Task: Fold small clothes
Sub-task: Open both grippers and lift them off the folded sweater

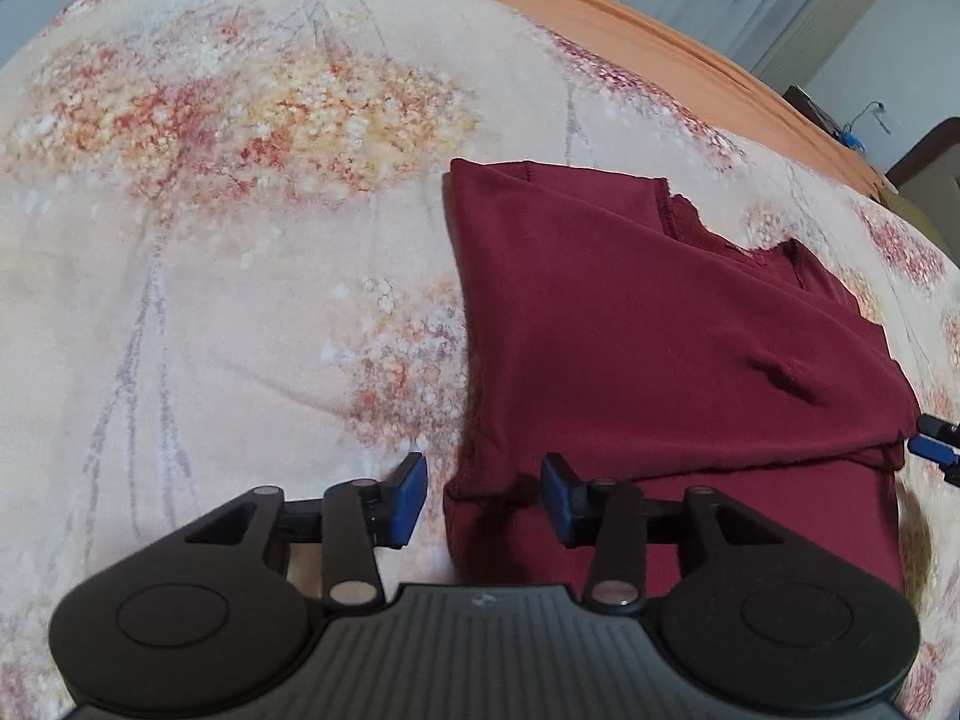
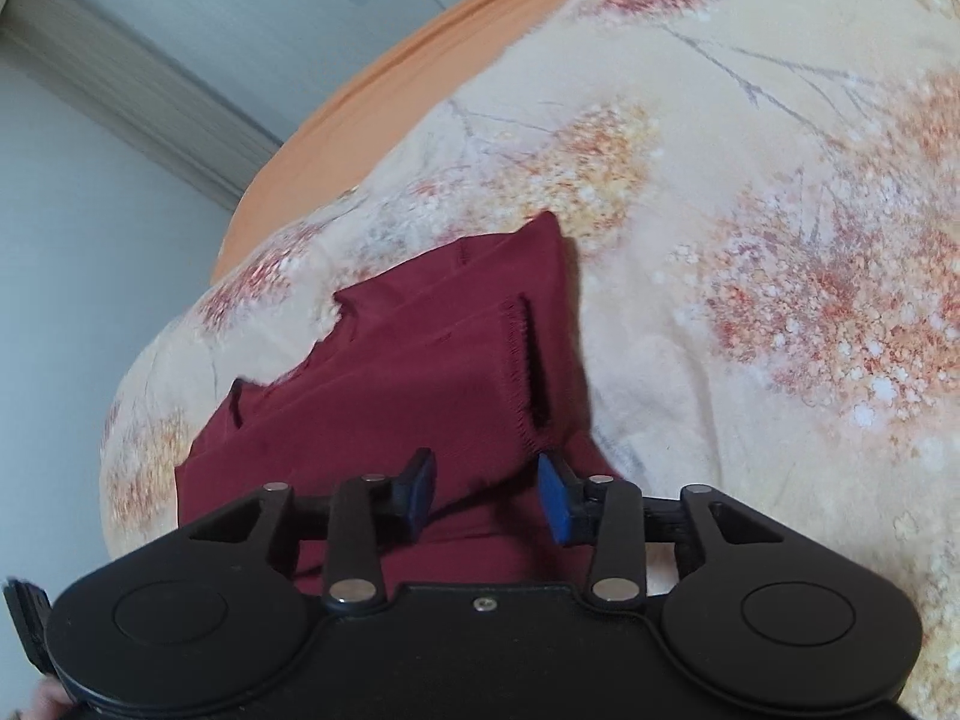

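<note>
One maroon garment point(image 1: 660, 348), folded, lies on one floral blanket point(image 1: 240, 240). One orange sheet point(image 1: 690, 42) shows past the blanket's far edge. Two grippers are in view: the left point(image 1: 483, 495) and the right point(image 2: 486, 495). Each has two fingers with blue pads point(image 1: 411, 495), four pads in all.

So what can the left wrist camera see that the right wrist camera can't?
Only the left wrist view shows the left gripper, jaws open over the shirt's near corner, and a dark cabinet far off.

Only the right wrist view shows the right gripper's open jaws and a stitched slit in the cloth.

Both show the folded red shirt on the flowery blanket.
</note>
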